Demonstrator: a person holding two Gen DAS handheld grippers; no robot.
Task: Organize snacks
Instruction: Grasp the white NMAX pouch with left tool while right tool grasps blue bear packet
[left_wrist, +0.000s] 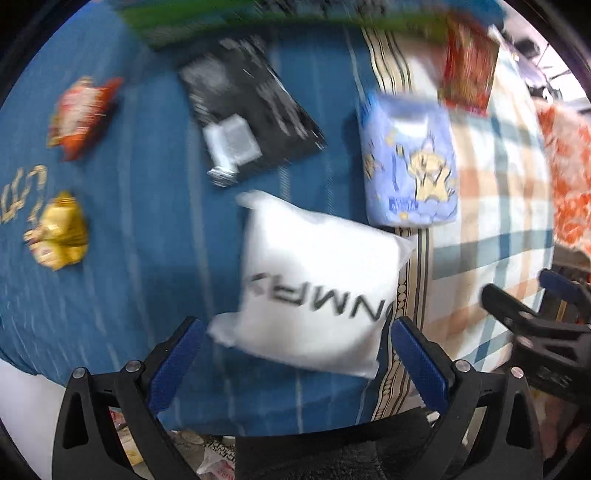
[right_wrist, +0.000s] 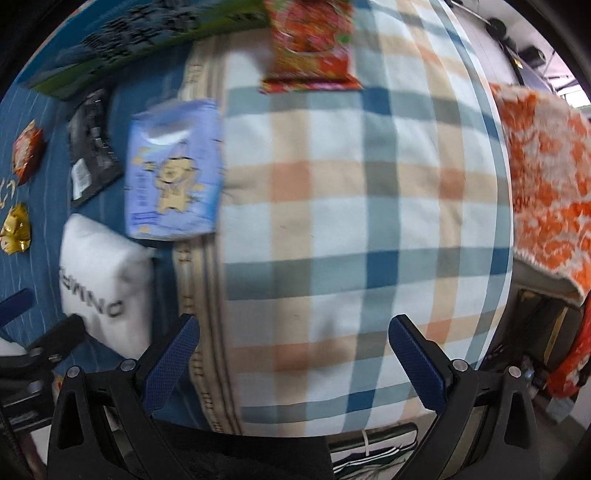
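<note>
Left gripper (left_wrist: 297, 363) is spread wide and empty, hanging just over the near edge of the white bag (left_wrist: 314, 284) with black lettering; the bag sits between the fingers' line of sight but neither pad touches it. Right gripper (right_wrist: 293, 356) is also spread, holding nothing, above bare checked cloth (right_wrist: 369, 221). Both views are motion-blurred, so fine detail is soft. Working outward on the blue cloth (left_wrist: 147, 229): the white bag is nearest, then the pale blue packet (left_wrist: 410, 162) with a cartoon figure, lying across the seam where blue cloth meets checked cloth. Beyond the white bag is a black pouch (left_wrist: 251, 122) with a white label. Off to the left, well apart, are a small gold wrapper (left_wrist: 59, 232) and a small orange-red wrapper (left_wrist: 83, 114). Farthest out, a red packet (left_wrist: 469, 77) lies on the checked cloth near a green-edged box (left_wrist: 258, 18) along the back. Progress, as a judgement: early. Snacks are scattered with no visible grouping, and only the red packet is fully on the checked side. Can't tell what the target layout is. Likely next pick is the white bag, with six items left to sort.
</note>
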